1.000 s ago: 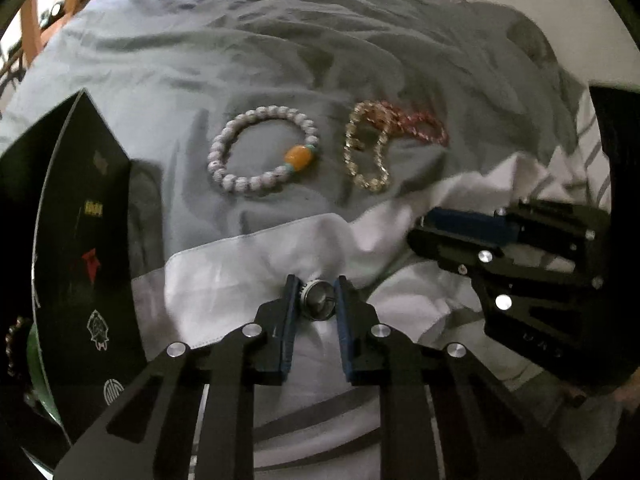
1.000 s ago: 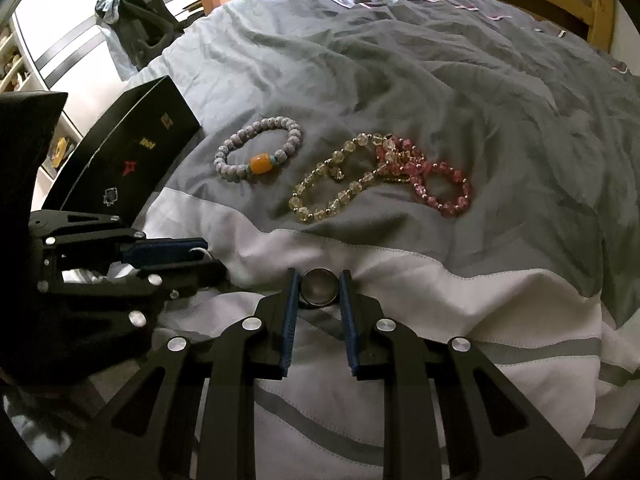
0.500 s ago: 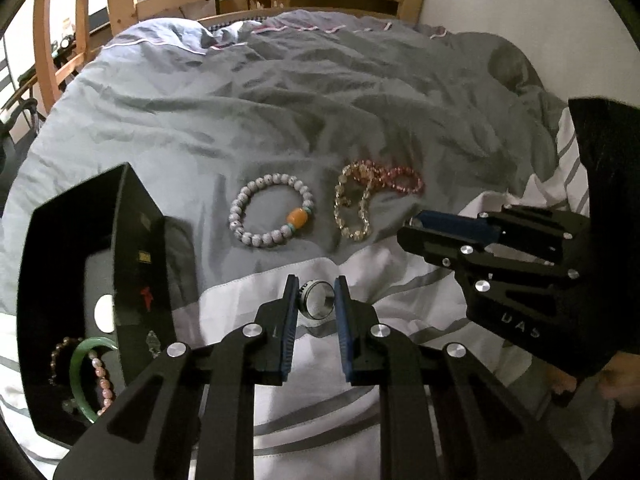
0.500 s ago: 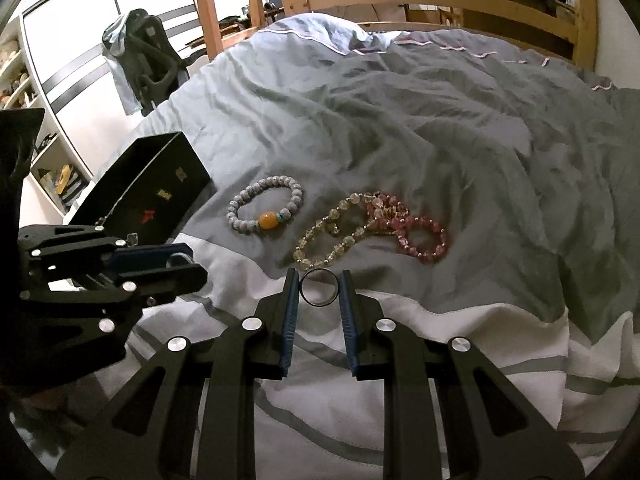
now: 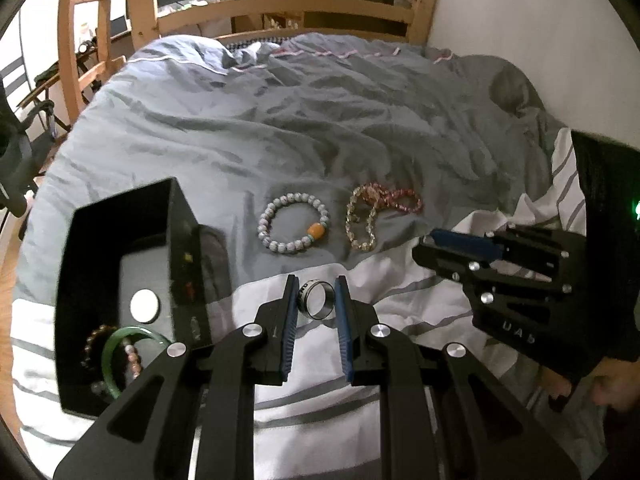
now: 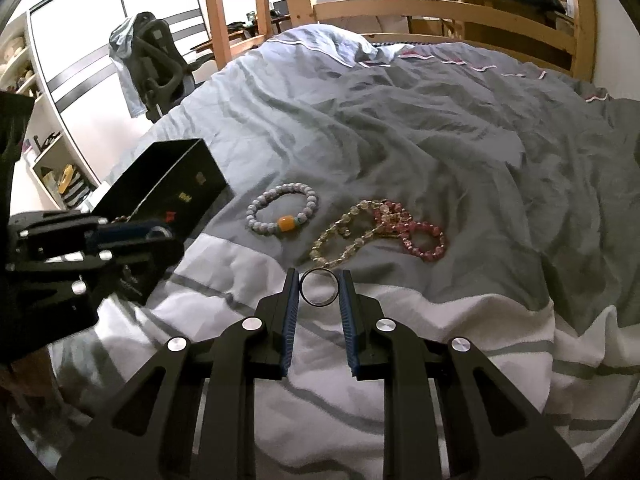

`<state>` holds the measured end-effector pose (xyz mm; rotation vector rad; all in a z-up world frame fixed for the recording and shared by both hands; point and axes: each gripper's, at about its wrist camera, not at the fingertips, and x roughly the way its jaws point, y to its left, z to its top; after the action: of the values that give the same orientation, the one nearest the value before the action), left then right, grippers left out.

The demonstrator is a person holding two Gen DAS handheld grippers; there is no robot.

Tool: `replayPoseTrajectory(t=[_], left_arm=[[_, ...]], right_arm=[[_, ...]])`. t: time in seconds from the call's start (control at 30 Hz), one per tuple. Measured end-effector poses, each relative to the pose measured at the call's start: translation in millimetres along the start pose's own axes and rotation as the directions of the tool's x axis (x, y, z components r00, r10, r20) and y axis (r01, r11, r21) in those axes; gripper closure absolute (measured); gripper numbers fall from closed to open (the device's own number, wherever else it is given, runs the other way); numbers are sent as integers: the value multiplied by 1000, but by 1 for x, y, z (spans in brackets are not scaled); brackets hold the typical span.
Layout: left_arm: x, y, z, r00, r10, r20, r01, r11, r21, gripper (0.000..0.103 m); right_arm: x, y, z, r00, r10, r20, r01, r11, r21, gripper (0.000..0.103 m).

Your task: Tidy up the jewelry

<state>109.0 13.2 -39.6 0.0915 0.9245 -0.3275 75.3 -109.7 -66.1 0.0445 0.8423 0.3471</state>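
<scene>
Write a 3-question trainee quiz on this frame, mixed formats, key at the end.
1. True or false: each gripper is shut on a ring.
2. Which bracelet lies nearest the black box? A) pink bead bracelet B) grey bead bracelet with an orange bead C) pale yellow bead bracelet
3. Fill in: a green ______ already lies inside the box.

Key
1. True: the left gripper pinches a wide silver ring, and the right gripper pinches a thin dark ring.
2. B.
3. bangle, lying beside some beaded bracelets.
</scene>
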Motion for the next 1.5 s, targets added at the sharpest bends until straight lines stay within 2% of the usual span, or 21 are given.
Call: replayPoseTrajectory(t=[0.47, 0.9, 1.17, 1.37, 1.5], left_arm=[[-51, 17, -4, 995, 40, 87, -36, 998, -45, 85], [-85, 66, -8, 988, 91, 127, -72, 987, -145, 85], [-89, 89, -12, 987, 125, 98, -109, 981, -163, 85], [-94, 110, -15, 987, 126, 102, -105, 976, -189, 85], [-87, 123, -17, 990, 123, 70, -105, 970, -218, 85]], right_arm=[[-45, 34, 6, 998, 3, 63, 0, 999, -34, 82], [-53, 86, 14, 997, 34, 62, -28, 995, -92, 82], [-49, 120, 24, 997, 58, 56, -50, 989, -139, 82], [-40, 143, 32, 996, 77, 43, -69, 984, -163, 82], [-31, 158, 37, 996, 87, 34, -79, 979, -187, 82]])
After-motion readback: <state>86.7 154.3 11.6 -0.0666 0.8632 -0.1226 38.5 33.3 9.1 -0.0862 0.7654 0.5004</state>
